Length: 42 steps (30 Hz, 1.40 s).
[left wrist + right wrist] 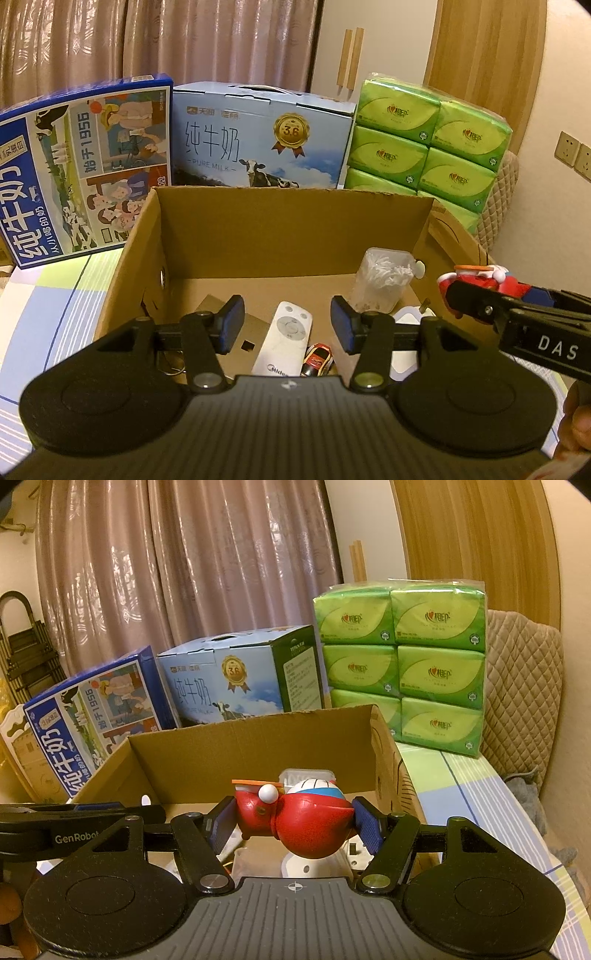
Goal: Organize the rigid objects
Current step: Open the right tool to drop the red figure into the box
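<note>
Pink curtains (pixel 184 572) and wood panelling back a table with a striped green and blue cloth (pixel 480 786), where an open cardboard box (pixel 295 221) sits in front of me. My right gripper (pixel 295 821) has its blue pads clamped on either side of a red toy figure (pixel 306 819) with a white and blue face, holding it above the box's near right part; in the left wrist view that toy (pixel 480 282) hangs over the box's right wall. My left gripper (pixel 287 323) is spread wide and grips nothing, poised over the box interior. Below it on the box floor lie a white Midea remote (pixel 282 338), a small red toy car (pixel 317 360) just beside the remote, and a clear tub of cotton swabs (pixel 382 278) toward the back right. Behind the box stand two milk cartons, a dark blue one (pixel 85 166) tilted at left and a light blue one (pixel 258 144) in the middle, with a stack of green tissue packs (pixel 424 147) at right.
</note>
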{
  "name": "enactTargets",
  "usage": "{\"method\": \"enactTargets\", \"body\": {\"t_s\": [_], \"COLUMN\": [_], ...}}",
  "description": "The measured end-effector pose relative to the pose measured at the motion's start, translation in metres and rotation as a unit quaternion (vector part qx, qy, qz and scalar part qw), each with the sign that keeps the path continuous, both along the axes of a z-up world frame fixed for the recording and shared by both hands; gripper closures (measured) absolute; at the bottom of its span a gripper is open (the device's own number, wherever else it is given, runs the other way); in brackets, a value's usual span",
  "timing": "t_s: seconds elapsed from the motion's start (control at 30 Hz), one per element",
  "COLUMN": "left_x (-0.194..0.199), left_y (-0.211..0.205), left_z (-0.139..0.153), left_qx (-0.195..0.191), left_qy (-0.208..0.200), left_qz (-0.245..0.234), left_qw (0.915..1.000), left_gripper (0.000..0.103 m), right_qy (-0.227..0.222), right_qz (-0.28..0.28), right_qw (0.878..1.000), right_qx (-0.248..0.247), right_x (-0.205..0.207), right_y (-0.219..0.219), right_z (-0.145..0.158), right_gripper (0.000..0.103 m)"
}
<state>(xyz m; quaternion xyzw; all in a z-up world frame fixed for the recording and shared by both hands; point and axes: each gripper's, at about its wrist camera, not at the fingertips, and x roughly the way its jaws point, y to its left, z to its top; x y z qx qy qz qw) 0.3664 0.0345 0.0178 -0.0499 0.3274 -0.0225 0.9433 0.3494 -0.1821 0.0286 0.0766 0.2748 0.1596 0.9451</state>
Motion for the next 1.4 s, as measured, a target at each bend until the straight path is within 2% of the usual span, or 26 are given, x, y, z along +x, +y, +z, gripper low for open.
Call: {"method": "enactTargets", "body": {"t_s": [0.8,0.97,1.03,1.07,1.1,1.4], "left_x": [0.0,0.0,-0.001,-0.001,-0.001,-0.001], "left_y": [-0.001,-0.001,-0.001,-0.001,0.0,0.001], "left_z": [0.001,0.001,0.002,0.002,0.002,0.003], "left_qx": [0.002,0.002,0.002,0.002,0.002,0.007], "left_qy": [0.001,-0.001,0.0,-0.001,-0.001,-0.002], "left_qz": [-0.002,0.001,0.004,0.006,0.008,0.013], "left_qw": [1.0,1.0,1.0,1.0,1.0,0.9999], "left_gripper": [0.057,0.057,0.055,0.054,0.053,0.044], "right_qy": [0.001,-0.004,-0.014,-0.018,-0.022,-0.014], "right_qz": [0.0,-0.002,-0.007,-0.013,-0.019,-0.031], "right_qw": [1.0,1.0,0.999,0.998,0.998,0.998], "right_qx": [0.002,0.019,0.045,0.055,0.063,0.059], "right_x": [0.0,0.003,0.002,0.001,0.001,0.004], "right_y": [-0.001,-0.003,-0.007,-0.01,-0.013,-0.019], "right_z": [0.0,0.0,0.001,0.002,0.004,0.005], "right_gripper": [0.039,0.038,0.029,0.017,0.014,0.014]}}
